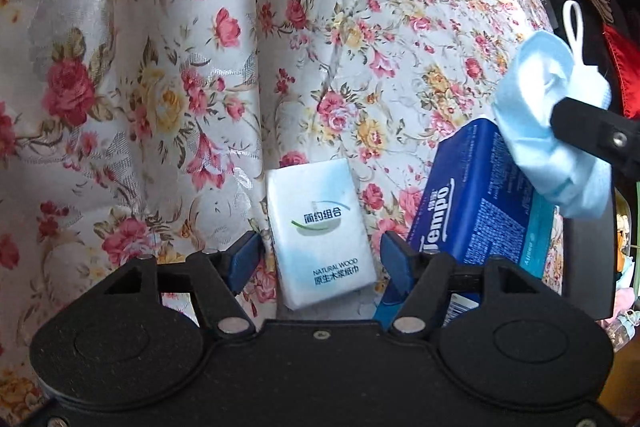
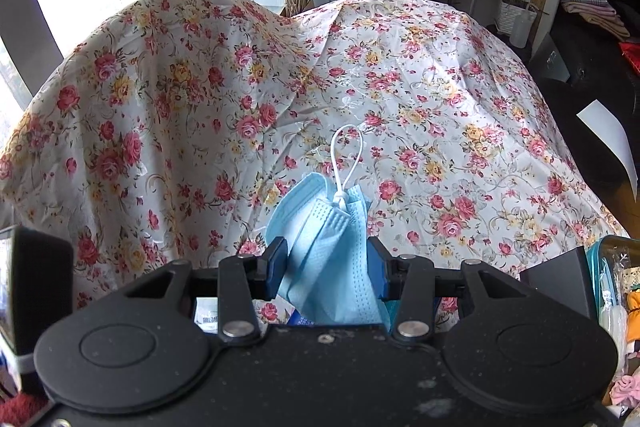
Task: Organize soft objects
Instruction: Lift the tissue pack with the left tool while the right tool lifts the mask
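Observation:
A white pocket tissue pack lies on the floral cloth between the blue pads of my left gripper. The jaws stand open, with a gap on each side of the pack. To its right a blue Tempo tissue pack lies tilted on the cloth. My right gripper is shut on a crumpled light-blue face mask, whose white ear loop sticks up. In the left wrist view the same mask hangs over the Tempo pack's right end, pinched by a black finger.
The floral cloth drapes over humps behind the work area. A clear pouch with a teal rim sits at the right edge. A white sheet of paper and potted plants are at the back right.

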Demonstrator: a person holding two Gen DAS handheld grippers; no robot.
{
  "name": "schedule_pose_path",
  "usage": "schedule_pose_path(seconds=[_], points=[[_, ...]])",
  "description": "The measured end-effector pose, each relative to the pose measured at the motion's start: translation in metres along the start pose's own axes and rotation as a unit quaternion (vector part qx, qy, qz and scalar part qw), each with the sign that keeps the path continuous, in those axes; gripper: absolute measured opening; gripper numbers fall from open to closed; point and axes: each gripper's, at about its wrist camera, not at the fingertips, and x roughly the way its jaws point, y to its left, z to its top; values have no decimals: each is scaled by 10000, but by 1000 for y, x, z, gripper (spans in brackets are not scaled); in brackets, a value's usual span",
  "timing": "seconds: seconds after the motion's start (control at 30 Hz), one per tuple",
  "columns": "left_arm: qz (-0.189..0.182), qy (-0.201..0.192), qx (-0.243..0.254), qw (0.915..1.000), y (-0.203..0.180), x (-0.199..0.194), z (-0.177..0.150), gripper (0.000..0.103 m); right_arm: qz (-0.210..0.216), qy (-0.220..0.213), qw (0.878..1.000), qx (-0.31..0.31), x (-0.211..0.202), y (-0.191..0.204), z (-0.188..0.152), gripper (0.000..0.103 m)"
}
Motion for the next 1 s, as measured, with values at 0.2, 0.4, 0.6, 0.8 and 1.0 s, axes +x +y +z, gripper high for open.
schedule_pose_path(seconds=[0.2,0.4,0.6,0.8,1.0], points=[[28,39,97,9999,-1,5,-1,67,27,24,10000,0,1,0,-3,42],[-26,-294,102,9995,-5,-13,-5,67,67,47,10000,24,1,-1,-8,42],[-184,-401,108,9990,-7,-23,-5,67,96,17,9999,74,-1,-4,-7,42],[-268,-73,-39,9996,-5,-16,-9,67,106,3,9999,82,0,-3,-5,42],[-399,-340,30,9986,-9,-32,-15,67,111,38,9999,92,2,-4,-6,42]])
